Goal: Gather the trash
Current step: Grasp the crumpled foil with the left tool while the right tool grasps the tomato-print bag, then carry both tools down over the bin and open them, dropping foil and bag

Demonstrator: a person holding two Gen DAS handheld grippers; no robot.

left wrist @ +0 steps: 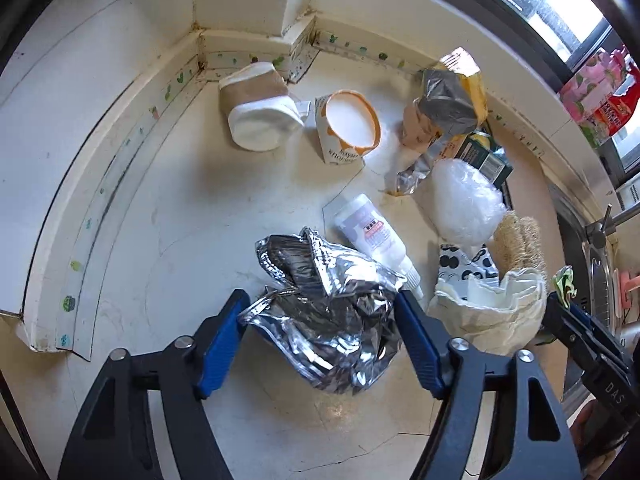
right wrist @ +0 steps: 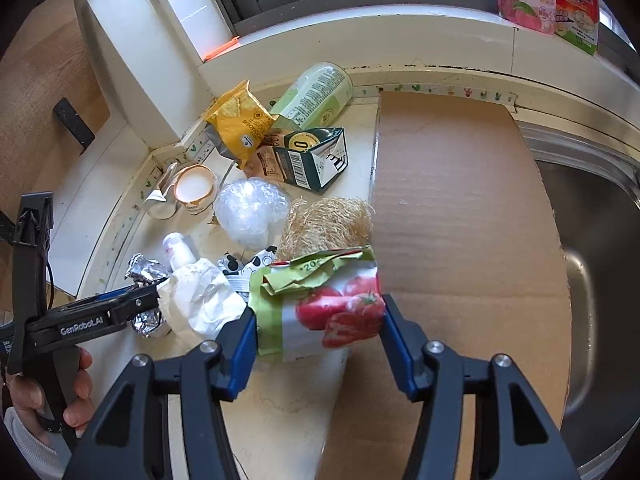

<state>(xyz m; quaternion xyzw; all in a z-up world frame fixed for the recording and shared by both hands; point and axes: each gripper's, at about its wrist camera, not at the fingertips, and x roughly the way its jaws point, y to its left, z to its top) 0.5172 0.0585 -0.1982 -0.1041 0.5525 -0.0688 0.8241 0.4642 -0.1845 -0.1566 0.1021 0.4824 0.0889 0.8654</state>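
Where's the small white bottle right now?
The white bottle lies on the counter in the left wrist view, just right of the foil bag and left of the clear plastic wad.

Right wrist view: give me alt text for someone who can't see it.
The right gripper closes on a crumpled strawberry packet at the edge of a cardboard sheet. Behind lie a loofah, a dark carton and a yellow snack bag.

Pale, scuffed desk [left wrist: 168, 208] carried a trash pile: crumpled foil bag [left wrist: 328, 320] at 6 o'clock, white bottle [left wrist: 372, 236] touching it, tipped cups [left wrist: 260, 116] at 12, cardboard sheet [right wrist: 460, 220] at 3 beside the sink.
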